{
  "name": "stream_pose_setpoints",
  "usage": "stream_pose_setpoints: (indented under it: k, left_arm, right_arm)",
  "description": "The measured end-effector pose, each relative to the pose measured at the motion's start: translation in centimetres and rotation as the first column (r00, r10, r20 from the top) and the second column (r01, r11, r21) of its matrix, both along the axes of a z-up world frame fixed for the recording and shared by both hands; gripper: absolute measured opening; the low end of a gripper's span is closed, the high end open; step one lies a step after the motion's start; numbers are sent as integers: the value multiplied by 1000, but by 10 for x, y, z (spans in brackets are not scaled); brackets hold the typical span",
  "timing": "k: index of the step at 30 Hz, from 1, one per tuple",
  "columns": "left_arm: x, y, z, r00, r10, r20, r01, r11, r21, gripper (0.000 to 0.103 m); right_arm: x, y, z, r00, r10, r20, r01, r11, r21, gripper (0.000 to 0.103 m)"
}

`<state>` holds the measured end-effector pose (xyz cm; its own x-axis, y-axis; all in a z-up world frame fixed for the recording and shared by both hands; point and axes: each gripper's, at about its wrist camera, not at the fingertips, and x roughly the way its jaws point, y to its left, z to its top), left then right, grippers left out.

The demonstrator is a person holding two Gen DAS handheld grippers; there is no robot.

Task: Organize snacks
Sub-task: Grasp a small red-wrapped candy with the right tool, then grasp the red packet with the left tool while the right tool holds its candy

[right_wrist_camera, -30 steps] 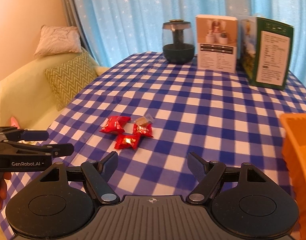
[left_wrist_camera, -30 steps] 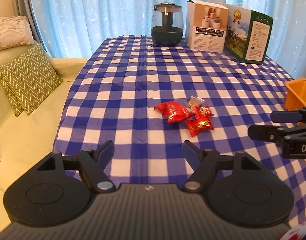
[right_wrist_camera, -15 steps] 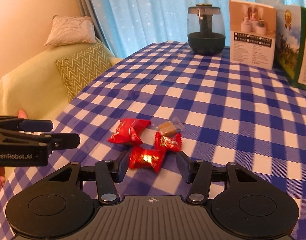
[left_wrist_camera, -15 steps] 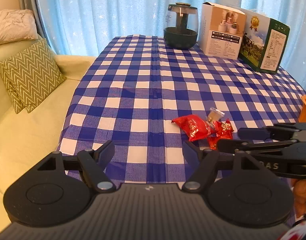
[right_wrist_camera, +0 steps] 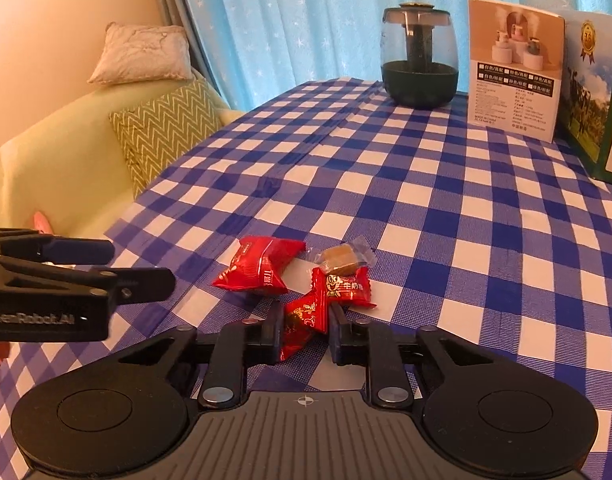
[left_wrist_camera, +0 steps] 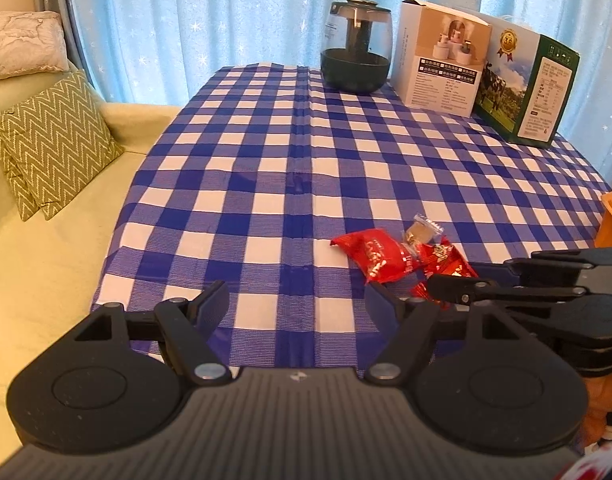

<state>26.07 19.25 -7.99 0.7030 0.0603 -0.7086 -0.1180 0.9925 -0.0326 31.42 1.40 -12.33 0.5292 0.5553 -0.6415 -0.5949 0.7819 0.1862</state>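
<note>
Gripping the nearest red candy in my just-closed right gripper; my left gripper stays spread, empty.

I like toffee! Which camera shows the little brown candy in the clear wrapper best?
The right wrist view shows the brown candy best: it is nearer, larger and unobstructed, just behind the red packet pinched in the right gripper. The left wrist view shows it smaller, among the red packets.
</note>
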Motion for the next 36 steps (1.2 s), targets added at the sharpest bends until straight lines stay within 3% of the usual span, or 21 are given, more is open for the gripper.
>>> stream_pose_setpoints:
  k: [9,19,24,27,36]
  left_arm:
    - [18,-21,0,998,-31,49,34,998,-51,63]
    - [54,-37,-13,999,-2,37,6,995,-103,41]
    - [65,-41,-24,1000,-3,-11,2,998,-63,37]
    - [64,-42,-28,1000,-9,-23,7,999,-54,30]
    - [59,-42,-30,999,-25,-44,24,1000,-19,25]
  right_arm:
    - [6,-40,18,994,-108,-4,108,994,4,22]
    - [20,-66,17,985,-164,-47,165,986,29,22]
    - [23,-70,16,984,-171,-56,173,984,36,22]
    - [24,-70,16,983,-175,-60,178,983,42,22]
    - [21,-67,20,983,-175,-54,177,983,43,22]
